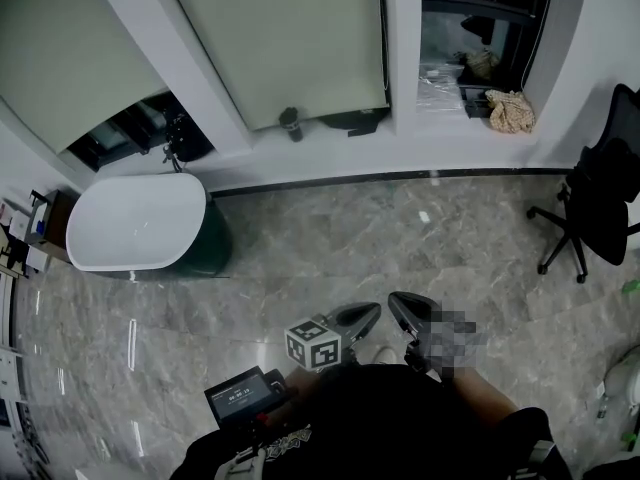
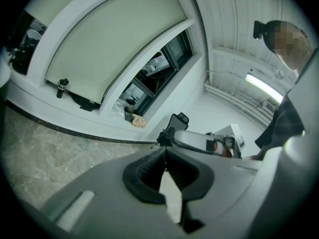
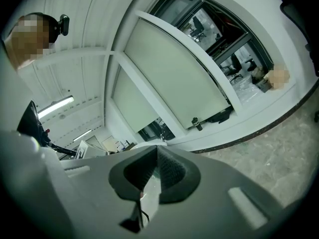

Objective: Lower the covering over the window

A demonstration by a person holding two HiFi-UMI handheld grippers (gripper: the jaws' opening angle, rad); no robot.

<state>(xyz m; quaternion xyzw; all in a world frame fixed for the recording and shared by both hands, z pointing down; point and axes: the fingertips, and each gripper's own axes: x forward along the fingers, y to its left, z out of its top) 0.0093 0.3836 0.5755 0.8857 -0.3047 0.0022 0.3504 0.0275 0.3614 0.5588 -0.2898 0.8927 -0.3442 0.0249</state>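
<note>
**Writing.** A small black device with a lit screen (image 1: 243, 393) sits near the person's dark sleeve. Its characters are too small to read. The cube with black-and-white square markers (image 1: 315, 343) carries patterns only.

**Containers.** A white oval bathtub with a dark green outer wall (image 1: 190, 253) stands on the grey marble floor (image 1: 330, 238) at the far left, under the windows. Its interior shows plain white.

**Coverings.** The pale grey-green fabric roller blind of the centre window (image 1: 280, 38) hangs at the far side, its lower edge just above the white sill (image 1: 400, 143). A second roller blind of the same fabric (image 1: 60, 48), far left, ends higher, with dark glass exposed beneath it. The far right pane is uncovered.

**On the sill.** A short black cylinder (image 1: 291, 123) stands below the centre blind. A crumpled beige cloth (image 1: 510, 111) lies to the right. A black office chair (image 1: 600, 198) stands at the right.

**Grippers.** The left gripper (image 2: 166, 158) and the right gripper (image 3: 156, 156) are both clenched, ribbed pads together with nothing between them. Both are held near the person, well apart from either blind.
</note>
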